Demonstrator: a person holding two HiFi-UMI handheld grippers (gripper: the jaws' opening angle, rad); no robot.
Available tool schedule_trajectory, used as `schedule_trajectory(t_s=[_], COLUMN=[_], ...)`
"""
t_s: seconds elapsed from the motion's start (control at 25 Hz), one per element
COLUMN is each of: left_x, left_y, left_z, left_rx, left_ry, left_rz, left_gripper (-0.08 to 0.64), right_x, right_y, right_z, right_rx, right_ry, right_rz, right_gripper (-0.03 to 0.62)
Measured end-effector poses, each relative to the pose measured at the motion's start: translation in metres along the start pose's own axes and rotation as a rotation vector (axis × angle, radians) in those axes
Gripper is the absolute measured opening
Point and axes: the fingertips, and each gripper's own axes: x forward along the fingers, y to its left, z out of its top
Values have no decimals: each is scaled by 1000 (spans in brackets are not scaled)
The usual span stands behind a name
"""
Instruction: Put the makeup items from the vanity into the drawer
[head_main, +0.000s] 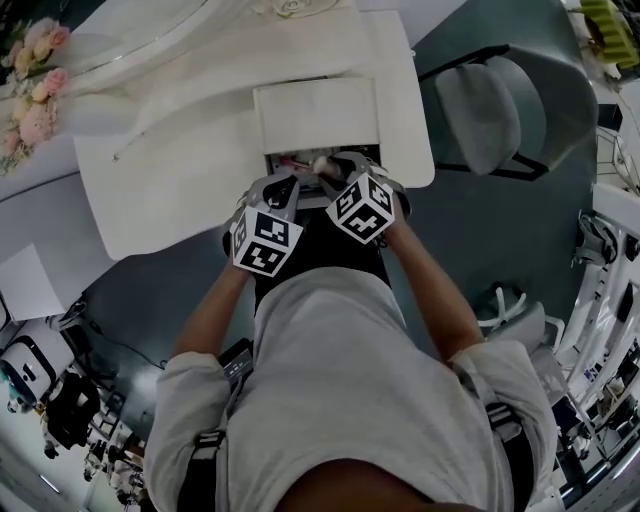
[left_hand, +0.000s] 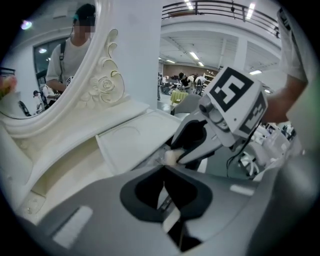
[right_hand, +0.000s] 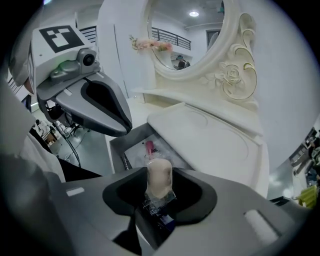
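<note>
Right gripper view: right gripper (right_hand: 159, 204) grips a wrapped puff (right_hand: 159, 179) over the open drawer (right_hand: 120, 146), left gripper (left_hand: 165, 199) closed and empty; risk noted, the slick wrapper may slip, dropping the puff past the drawer's front.

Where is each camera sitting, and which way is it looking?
Head view: on the person's head, looking steeply down at the vanity and open drawer; the grey shirt, left claw and right claw show.
Left gripper view: on the left claw, looking along its shut jaws toward the mirror; the right claw and right arm show ahead.
Right gripper view: on the right claw, looking past the sponge between its jaws into the drawer; the left claw shows upper left.
Shared: both gripper views see the mirror and the other claw.
</note>
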Motion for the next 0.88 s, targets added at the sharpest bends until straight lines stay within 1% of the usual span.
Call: schedule_trajectory(t_s=[0.12,0.24,0.4,0.52,0.56,0.64,0.68,0.72,0.8,0.84,0.88], left_x=[4,3,-8,-22,-27,-38,-45,-52,-70,-81,-92], left_y=[-3,2,5,5,5,8,9,10,12,13,14], left_z=[0,0,-3,0,0,0,-2,-5,-8,-7,-5], left_rx=[-26,-64,-108,-112,-114,-133,-146,-159,-180,-187,-191], left_ry=[6,-9,-44,-88,-108,-152,-172,-189,-227,-251,-278], left_rz=[10,37,74,108,123,153,166,180,212,226,237], left_gripper=[3,3,3,3,3,3,3,3,3,3,3], right_x=[2,4,-5,-21,-27,-39,-45,-50,-61,-66,-70], right_y=[-1,-4,-2,1,3,10,15,23,40,48,57], right_z=[-5,-4,1,9,13,23,29,36,52,62,71], right_rx=[24,25,43,67,83,120,135,145,154,154,152], right_ry=[1,-10,-66,-139,-173,-246,-279,-312,-375,-400,-418], right_rz=[12,8,-6,-26,-38,-61,-72,-83,-109,-121,-130], right_gripper=[171,212,222,217,199,134,114,93,30,14,11])
